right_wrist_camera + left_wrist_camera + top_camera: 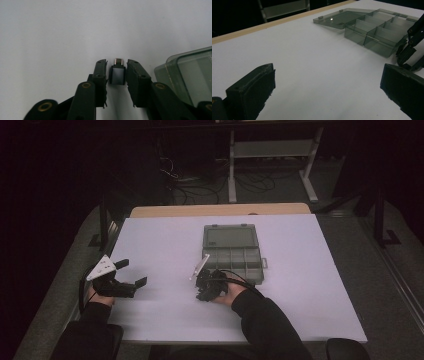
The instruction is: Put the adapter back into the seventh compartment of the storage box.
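Observation:
A small dark adapter (117, 75) with a metal plug tip sits between the jaws of my right gripper (117, 65), which press against both its sides just above the white table. In the high view the right gripper (202, 284) is at the front left corner of a clear grey compartment box (235, 257). The box's lid (229, 237) lies open flat behind it. My left gripper (132, 273) is near the table's left edge, jaws wide open with nothing between them. In the left gripper view its jaws (329, 75) frame bare table, and the box (374, 32) lies ahead to the right.
The white table top (165, 245) has a wooden strip (220, 210) along its far edge. Beyond it are a dark floor with cables (200, 185) and a white desk frame (270, 155). The box corner (190, 72) stands close to the right of the right jaws.

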Tool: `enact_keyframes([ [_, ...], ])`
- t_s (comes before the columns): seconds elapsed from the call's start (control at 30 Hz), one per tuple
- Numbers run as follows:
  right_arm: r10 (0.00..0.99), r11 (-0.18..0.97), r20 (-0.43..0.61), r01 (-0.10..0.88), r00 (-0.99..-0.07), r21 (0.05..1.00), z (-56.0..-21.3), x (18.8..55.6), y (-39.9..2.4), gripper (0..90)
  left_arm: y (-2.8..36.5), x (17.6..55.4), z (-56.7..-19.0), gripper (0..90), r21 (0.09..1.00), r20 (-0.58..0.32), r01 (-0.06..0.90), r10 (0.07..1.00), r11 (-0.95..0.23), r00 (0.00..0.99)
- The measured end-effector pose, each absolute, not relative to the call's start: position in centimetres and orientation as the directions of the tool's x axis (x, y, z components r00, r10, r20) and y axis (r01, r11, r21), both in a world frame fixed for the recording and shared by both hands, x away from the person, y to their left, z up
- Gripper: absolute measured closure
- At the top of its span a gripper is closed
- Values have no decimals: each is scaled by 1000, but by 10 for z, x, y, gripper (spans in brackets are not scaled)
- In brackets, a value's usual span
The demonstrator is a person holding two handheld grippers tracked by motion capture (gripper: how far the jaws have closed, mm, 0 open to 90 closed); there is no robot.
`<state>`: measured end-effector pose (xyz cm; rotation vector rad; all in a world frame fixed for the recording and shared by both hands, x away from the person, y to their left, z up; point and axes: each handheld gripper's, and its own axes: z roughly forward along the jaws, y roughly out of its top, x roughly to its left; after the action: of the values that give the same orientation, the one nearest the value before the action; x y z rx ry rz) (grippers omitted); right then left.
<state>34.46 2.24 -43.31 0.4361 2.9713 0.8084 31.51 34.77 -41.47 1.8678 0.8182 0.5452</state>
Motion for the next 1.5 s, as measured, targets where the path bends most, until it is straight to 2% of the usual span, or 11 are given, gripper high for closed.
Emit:
enact_keyframes([
  [0.07, 274, 826, 47, 260, -960, 501, -433, 346, 22, 741, 348, 315, -415, 0, 911, 13, 298, 741, -286, 671],
  [0.67, 268, 812, 78, 269, -960, 517, -427, 344, 19, 749, 347, 315, -415, 0, 908, 15, 299, 738, -292, 674],
  [1.5, 290, 792, 48, 268, -956, 549, -398, 337, -8, 749, 347, 315, -415, 0, 908, 10, 302, 735, -291, 678],
])
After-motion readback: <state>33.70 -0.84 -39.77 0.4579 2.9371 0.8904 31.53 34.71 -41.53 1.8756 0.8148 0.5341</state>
